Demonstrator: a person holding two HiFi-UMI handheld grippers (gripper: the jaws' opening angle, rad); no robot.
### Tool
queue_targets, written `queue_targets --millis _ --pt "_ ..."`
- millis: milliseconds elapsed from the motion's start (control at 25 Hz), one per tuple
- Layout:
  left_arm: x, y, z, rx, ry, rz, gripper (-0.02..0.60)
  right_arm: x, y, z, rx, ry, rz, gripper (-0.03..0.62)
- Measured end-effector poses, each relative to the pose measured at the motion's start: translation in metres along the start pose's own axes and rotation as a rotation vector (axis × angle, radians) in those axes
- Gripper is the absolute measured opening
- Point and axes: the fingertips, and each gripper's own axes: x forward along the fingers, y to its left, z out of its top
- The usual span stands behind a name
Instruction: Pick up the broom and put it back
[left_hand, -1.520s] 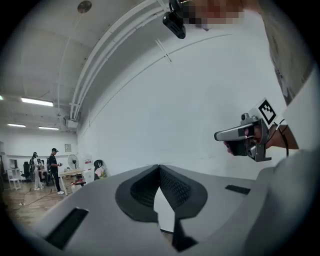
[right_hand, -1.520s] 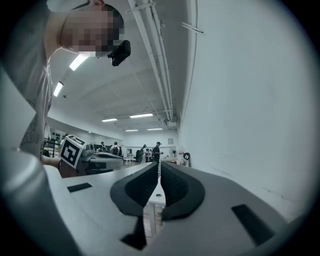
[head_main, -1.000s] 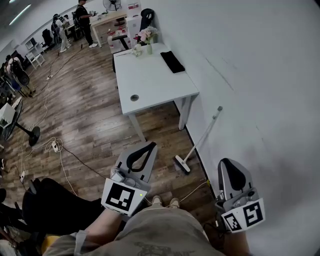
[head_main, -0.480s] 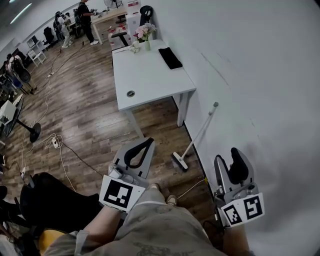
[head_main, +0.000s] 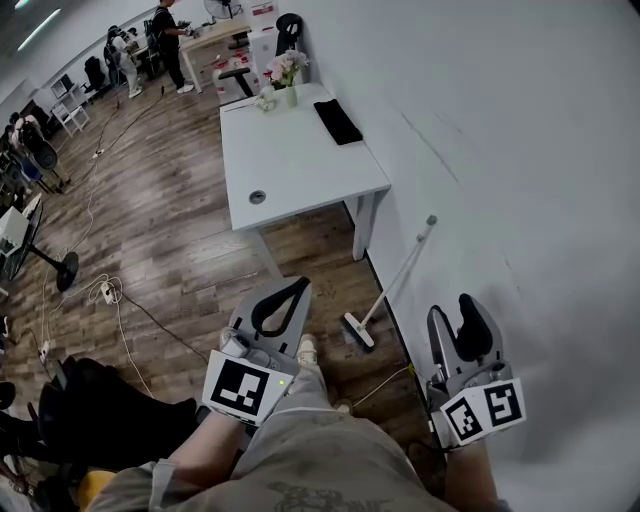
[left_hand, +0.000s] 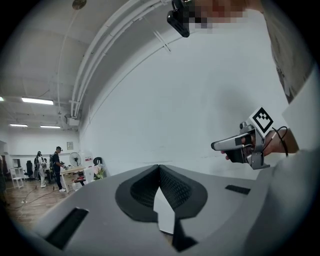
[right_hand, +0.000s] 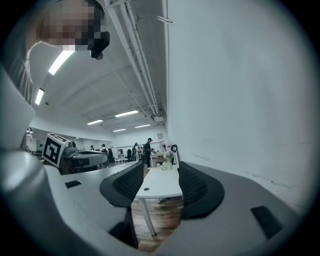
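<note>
Broom (head_main: 392, 283) leans on wall (head_main: 500, 150), head on floor (head_main: 170, 230). Left claw (head_main: 300, 286), near-left of broom: jaws together, empty. Right claw (head_main: 456, 313), near-right of it: jaws apart, nothing btwn.

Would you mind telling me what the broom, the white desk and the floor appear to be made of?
The broom has a thin, pale, smooth handle, probably plastic or painted metal; too small to tell. The desk has a flat matte white top, likely laminate or painted board. The floor shows brown planks with grain and slight sheen: wood or wood-look laminate.
</note>
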Motion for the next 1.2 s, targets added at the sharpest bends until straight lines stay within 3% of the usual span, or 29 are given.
queue_targets --millis 320,800,1200 --pt "0.053 0.040 -0.023 -0.012 0.018 -0.063 0.017 0.059 -0.024 -0.019 0.007 0.046 -0.073 0.219" --pt "0.166 0.105 -0.080 -0.009 0.096 -0.268 0.017 0.157 -0.084 -0.075 0.085 0.166 -0.319 0.221" --pt "0.232 0.111 -0.124 -0.056 0.162 -0.426 0.017 0.187 -0.131 -0.133 0.152 0.274 -0.496 0.221"
